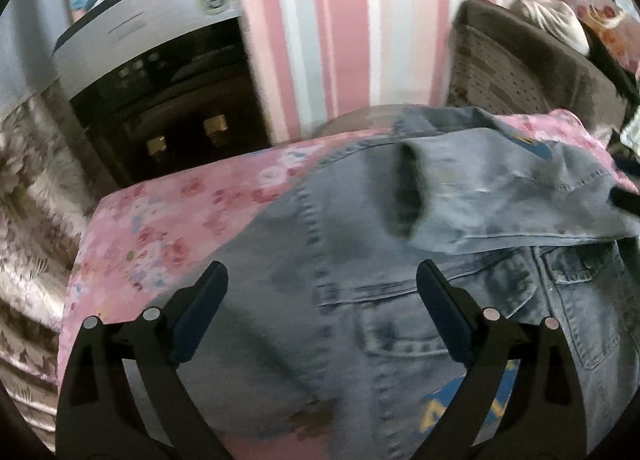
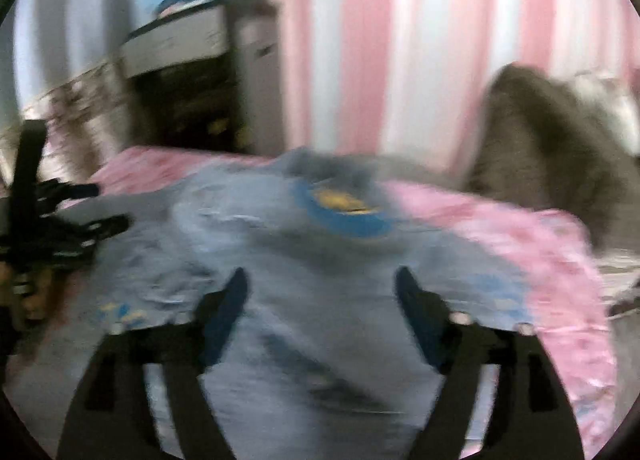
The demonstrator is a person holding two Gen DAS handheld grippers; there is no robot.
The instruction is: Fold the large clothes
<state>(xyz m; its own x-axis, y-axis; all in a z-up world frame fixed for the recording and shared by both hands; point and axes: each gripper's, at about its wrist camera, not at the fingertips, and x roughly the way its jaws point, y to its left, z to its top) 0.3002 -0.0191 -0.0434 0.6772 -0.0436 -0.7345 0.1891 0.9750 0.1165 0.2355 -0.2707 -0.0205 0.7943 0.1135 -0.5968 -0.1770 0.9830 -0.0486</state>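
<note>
No lettering is legible; the denim jacket's [image 1: 360, 268] yellow-on-blue print is blurred.

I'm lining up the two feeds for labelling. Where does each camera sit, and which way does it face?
Left wrist: on the left claw, looking down along its open fingers over the denim jacket on the pink floral sheet; beyond, a dark cabinet.
Right wrist: on the right claw, open, above the same jacket; the left claw shows at the left edge. Blurred.
Shared: jacket, sheet, striped curtain, cabinet.

jacket [image 1: 360, 260] on bedsheet [image 1: 160, 220], armchair [image 1: 520, 72] behind
</note>
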